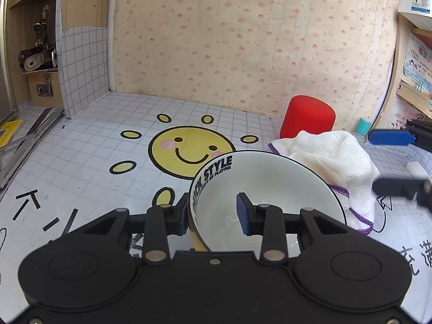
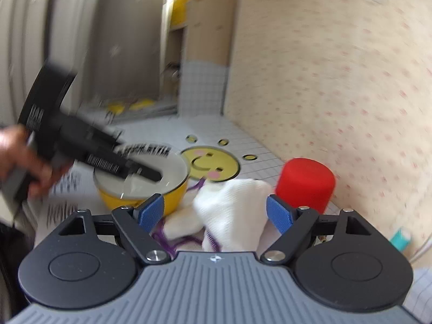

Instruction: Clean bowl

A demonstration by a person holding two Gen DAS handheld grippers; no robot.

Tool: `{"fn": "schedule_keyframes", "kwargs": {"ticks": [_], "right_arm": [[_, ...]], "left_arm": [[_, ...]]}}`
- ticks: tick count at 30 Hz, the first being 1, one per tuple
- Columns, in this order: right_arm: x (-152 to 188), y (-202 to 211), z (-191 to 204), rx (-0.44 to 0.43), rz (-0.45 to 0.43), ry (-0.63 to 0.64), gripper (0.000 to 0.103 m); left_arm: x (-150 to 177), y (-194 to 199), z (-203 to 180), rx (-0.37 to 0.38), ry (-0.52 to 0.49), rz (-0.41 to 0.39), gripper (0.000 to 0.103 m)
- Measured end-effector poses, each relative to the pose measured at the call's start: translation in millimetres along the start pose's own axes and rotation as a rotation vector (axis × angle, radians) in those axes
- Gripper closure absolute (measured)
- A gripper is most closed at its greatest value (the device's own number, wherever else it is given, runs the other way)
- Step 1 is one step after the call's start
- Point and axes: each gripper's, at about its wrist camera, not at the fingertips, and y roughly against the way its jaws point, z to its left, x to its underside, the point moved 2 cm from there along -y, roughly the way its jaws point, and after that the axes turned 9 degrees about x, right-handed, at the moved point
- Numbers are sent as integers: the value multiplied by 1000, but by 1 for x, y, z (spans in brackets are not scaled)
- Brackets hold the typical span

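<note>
The bowl (image 1: 270, 183), yellow outside and white inside with black lettering under the rim, is tilted up off the table. My left gripper (image 1: 213, 213) is shut on its rim, one finger outside the wall and the blue pad (image 1: 243, 213) inside. A crumpled white cloth (image 1: 332, 159) with purple edging lies on the table just right of the bowl. In the right wrist view the cloth (image 2: 232, 205) sits ahead of and between the spread fingers of my right gripper (image 2: 216, 212), which is open and not pressing it. The bowl (image 2: 121, 199) is at the left there.
A red cylinder (image 1: 307, 116) stands behind the cloth near the patterned wall, a small teal item (image 1: 363, 127) to its right. Shelves with metal tools (image 1: 37, 51) are at the left. A hand (image 2: 16, 159) holds the left gripper. The tiled table (image 1: 89, 148) carries a smiley print.
</note>
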Motion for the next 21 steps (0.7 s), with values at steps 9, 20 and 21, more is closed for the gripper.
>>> {"fn": "schedule_keyframes", "kwargs": {"ticks": [9, 20, 21], "right_arm": [[5, -25, -41, 198, 23, -260, 19], [15, -49, 2, 51, 135, -1, 19], [16, -53, 5, 40, 141, 20, 19]], "left_arm": [[0, 0, 1, 0, -3, 1, 66], [2, -3, 0, 5, -5, 10, 66], [2, -3, 0, 5, -5, 11, 66]]}}
